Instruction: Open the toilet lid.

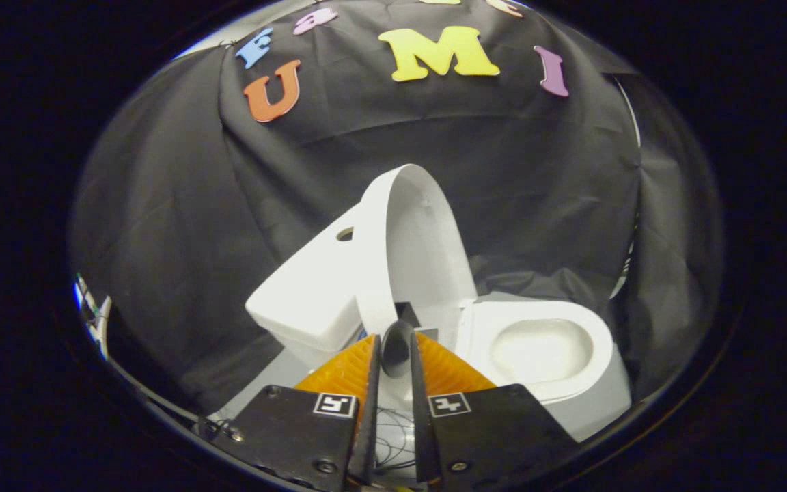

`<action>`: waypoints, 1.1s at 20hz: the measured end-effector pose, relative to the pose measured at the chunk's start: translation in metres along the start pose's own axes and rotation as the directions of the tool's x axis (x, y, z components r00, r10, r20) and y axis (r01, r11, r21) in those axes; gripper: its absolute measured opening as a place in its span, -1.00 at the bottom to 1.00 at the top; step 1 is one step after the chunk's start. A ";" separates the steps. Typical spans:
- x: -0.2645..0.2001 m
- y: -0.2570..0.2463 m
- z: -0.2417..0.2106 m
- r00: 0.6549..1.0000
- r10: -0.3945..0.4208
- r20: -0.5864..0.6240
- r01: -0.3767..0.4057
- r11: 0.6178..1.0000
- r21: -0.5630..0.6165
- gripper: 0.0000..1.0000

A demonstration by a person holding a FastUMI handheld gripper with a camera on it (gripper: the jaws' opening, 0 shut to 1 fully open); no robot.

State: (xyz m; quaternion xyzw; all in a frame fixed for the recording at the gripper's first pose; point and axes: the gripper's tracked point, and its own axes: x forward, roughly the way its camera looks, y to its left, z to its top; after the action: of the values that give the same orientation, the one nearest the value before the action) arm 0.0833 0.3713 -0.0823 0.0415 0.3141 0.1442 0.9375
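Toilet point(537, 355) seen from the gripper view, standing against the black cloth wall point(161, 219) of the booth and turned so that its bowl points off to the right of the fingers. Lid point(421, 253) is raised: it stands upright on edge above the back of the bowl, its pale inner face turned toward the bowl and its curved rim arching up in front of the cloth. Tank point(311, 287) lies just behind the lid, on the left, tilted in this fisheye picture, with a small round hole showing on its top face. Seat ring and bowl opening lie uncovered to the right of the lid, the oval hollow of the bowl plainly visible. Gripper point(397, 352) sits low and close to the base of the lid, near the hinge end; its two fingers point(369, 410) stand almost pressed together, with only a narrow slit between them, and a small dark rounded shape shows in that slit near the tips (whether it is part of the gripper or a part of the toilet cannot be told). Nothing can be seen pinched between the fingers, and whether the tips touch the lid cannot be told either. Thin wires show low in the slit between the fingers.
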 end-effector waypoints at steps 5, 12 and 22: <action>-0.036 -0.024 0.006 0.998 0.032 0.052 -0.030 0.999 -0.043 0.09; -0.084 -0.087 0.011 0.988 0.014 0.154 0.009 0.990 -0.144 0.29; -0.160 -0.212 0.001 0.950 -0.075 0.302 0.119 0.984 -0.130 0.96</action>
State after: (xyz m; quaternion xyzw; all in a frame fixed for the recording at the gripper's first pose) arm 0.0142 0.1217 -0.0250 -0.0218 0.1606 0.1126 0.9803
